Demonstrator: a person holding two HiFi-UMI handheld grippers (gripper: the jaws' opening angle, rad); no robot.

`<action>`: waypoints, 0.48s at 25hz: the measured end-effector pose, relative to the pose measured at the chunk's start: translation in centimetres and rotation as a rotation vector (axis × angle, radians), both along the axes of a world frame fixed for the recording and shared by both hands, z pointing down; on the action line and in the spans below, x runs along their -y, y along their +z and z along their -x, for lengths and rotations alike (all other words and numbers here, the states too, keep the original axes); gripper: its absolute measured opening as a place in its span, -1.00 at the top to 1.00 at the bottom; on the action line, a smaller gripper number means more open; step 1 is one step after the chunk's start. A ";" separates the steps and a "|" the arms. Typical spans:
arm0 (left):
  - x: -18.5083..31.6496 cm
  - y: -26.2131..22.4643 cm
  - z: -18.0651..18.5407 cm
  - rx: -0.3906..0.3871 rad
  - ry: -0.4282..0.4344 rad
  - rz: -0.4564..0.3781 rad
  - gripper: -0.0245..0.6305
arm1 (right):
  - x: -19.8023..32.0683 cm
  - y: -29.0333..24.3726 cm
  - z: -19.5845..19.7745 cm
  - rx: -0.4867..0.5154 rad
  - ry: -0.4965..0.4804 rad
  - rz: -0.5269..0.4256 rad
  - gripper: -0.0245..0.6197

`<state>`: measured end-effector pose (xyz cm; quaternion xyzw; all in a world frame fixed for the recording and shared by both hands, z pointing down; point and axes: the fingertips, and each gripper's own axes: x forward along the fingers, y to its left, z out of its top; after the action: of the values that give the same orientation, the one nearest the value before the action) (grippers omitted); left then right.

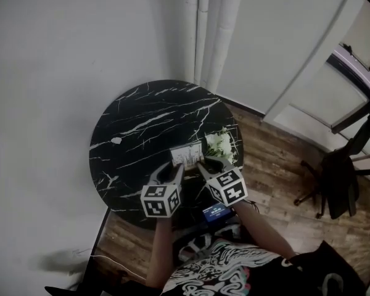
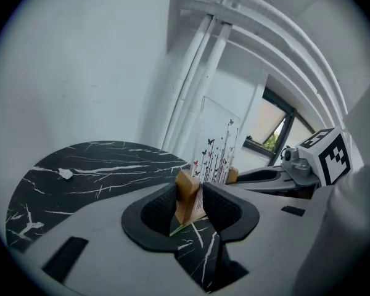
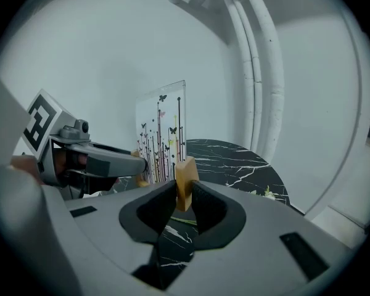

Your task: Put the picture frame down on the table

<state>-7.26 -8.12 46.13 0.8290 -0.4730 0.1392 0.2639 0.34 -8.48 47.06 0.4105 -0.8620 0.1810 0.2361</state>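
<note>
Since the left gripper [image 1: 177,167] is clamped on one wooden foot block [image 2: 186,193] of the upright picture frame [image 1: 186,156] and the right gripper [image 1: 203,164] on the other, the setting-down step is in hand over the desk's [image 1: 142,122] near half; whether the feet touch yet I cannot tell. Next, I judge, it should be eased down level and both grips freed together. Bare marble lies ahead and left, while a green sprig [image 1: 219,142] sits just beside the frame's right end, near the rim.
</note>
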 end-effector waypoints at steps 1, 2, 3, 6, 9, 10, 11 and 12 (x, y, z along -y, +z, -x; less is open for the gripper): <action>0.0 0.0 0.0 -0.001 0.003 0.000 0.48 | 0.0 0.0 -0.1 -0.001 0.003 0.001 0.67; 0.0 -0.1 0.0 -0.003 0.004 -0.001 0.49 | 0.0 -0.1 0.0 -0.001 0.004 0.000 0.67; -0.1 -0.1 0.1 -0.004 0.003 -0.003 0.49 | 0.0 -0.2 0.1 0.000 0.003 -0.001 0.67; -0.1 -0.3 0.6 -0.018 -0.005 -0.006 0.49 | -0.1 -0.3 0.5 0.002 -0.002 -0.007 0.67; 0.1 -0.6 0.8 -0.026 -0.018 -0.018 0.49 | 0.0 -0.6 0.7 0.002 -0.009 -0.020 0.67; 0.2 -0.6 0.8 -0.025 -0.021 -0.023 0.49 | 0.1 -0.6 0.7 0.002 -0.013 -0.024 0.67; 0.2 -0.6 0.8 -0.023 -0.023 -0.026 0.49 | 0.2 -0.6 0.7 0.003 -0.016 -0.026 0.67; 0.1 -0.6 0.8 -0.021 -0.024 -0.028 0.49 | 0.2 -0.6 0.8 0.003 -0.019 -0.027 0.67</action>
<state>-8.08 -8.27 45.51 0.8283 -0.4820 0.1206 0.2590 -0.43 -8.66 46.43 0.4051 -0.8687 0.1676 0.2308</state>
